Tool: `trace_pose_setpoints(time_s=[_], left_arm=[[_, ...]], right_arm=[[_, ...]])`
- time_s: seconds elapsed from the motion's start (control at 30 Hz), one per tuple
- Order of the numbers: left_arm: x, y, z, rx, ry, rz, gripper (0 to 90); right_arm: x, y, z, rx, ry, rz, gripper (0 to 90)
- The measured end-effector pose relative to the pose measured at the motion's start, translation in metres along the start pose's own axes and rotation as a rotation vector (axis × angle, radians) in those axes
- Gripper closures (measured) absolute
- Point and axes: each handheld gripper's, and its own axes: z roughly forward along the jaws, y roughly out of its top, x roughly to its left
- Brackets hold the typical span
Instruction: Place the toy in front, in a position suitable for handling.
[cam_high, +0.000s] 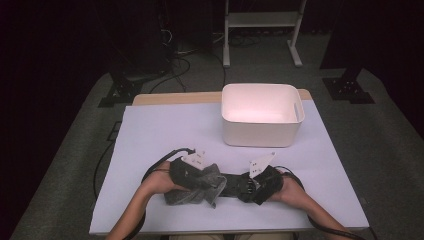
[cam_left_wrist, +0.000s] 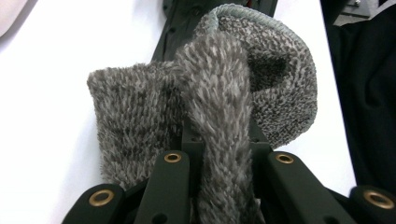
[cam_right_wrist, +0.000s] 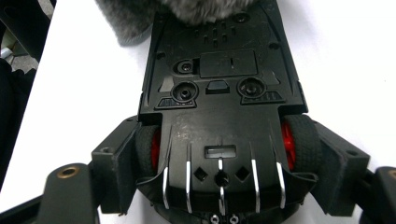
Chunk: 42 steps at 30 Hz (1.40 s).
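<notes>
A grey fuzzy sock (cam_left_wrist: 219, 107) is clamped in the left claw (cam_high: 192, 172), whose jaws are pressed together on a fold of the fabric. In the left gripper view, the fold is seen rising between the two black jaws, and the open cuff of the sock is turned to the right, with a pale rim along its edge. In the high view, the rest of the sock is seen hanging down onto the tabletop (cam_high: 165, 130) just beside the left hand (cam_high: 157, 184).

A black toy car (cam_right_wrist: 219, 93) is held in the right claw (cam_high: 261, 182). It is turned upside down, so that its underside with screws and a small hatch is shown in the right gripper view. The jaws are set wide and are pressed on the two wheels with red hubs, one on each side of the car. The far end of the car is covered by the sock, and it cannot be told how deep it is inside.

A white plastic bin (cam_high: 262, 115) is placed at the far side of the tabletop, well apart from both claws.
</notes>
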Motion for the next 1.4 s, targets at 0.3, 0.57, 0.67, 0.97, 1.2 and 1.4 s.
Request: trace_pose_setpoints(time_s=[0.3,0.57,0.67,0.97,1.2,1.4], left_arm=[[0.003,0.000,0.003,-0.004,-0.009,-0.008,76.8],[-0.003,0.038,0.032,0.006,-0.073,0.079,76.8],[-0.007,0.052,0.042,0.013,-0.094,0.117,76.6],[-0.007,0.047,0.041,0.010,-0.106,0.119,76.3],[-0.004,0.014,0.019,-0.020,-0.058,0.045,76.2],[-0.001,-0.007,0.002,-0.026,-0.021,-0.016,75.6]], right_arm=[[0.000,0.001,0.000,0.003,-0.001,0.003,21.8],[0.001,0.002,0.001,0.008,-0.007,0.005,21.7],[0.001,0.002,0.001,0.008,-0.009,-0.004,21.7],[0.002,0.001,0.001,0.006,-0.012,-0.011,21.7],[0.000,0.000,0.001,-0.003,-0.005,0.000,21.7],[0.000,0.000,0.001,-0.002,-0.008,-0.004,21.6]])
